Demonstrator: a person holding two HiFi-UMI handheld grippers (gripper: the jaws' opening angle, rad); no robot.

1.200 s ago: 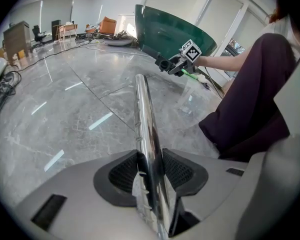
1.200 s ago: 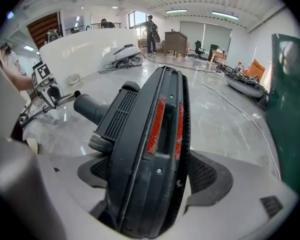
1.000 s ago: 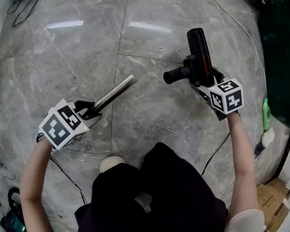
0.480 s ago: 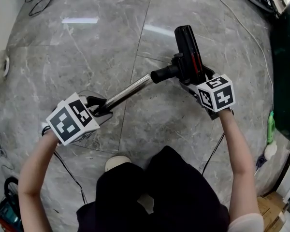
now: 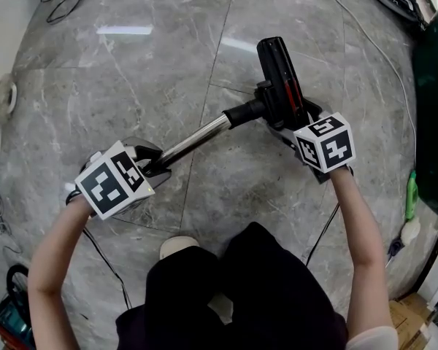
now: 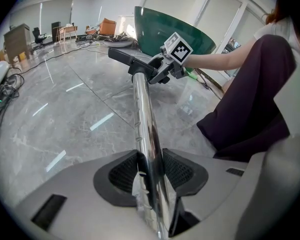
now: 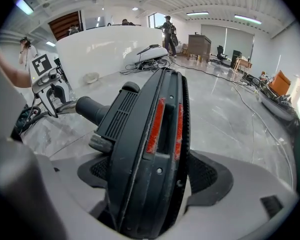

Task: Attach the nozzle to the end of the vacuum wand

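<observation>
- Left gripper (image 5: 152, 160): closed on near end of chrome vacuum wand (image 5: 197, 135), pads pressing both sides.
- Wand held off marble floor (image 5: 131, 71), slanting up toward right.
- Wand's far end meets black tubular neck (image 5: 242, 112) of nozzle; tip at mouth or just inside, depth unclear.
- Nozzle (image 5: 281, 79): dark brush head with red strips, above floor.
- Right gripper (image 5: 296, 119): jaws wide, gripping nozzle body.
- Judgement: lining-up done, joint begun; likely left: push home until seated.

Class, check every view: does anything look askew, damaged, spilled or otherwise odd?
Nothing stands out. The shiny metal vacuum wand meets the neck of the black nozzle with red strips in line; only light dust shows on those strips.
</observation>
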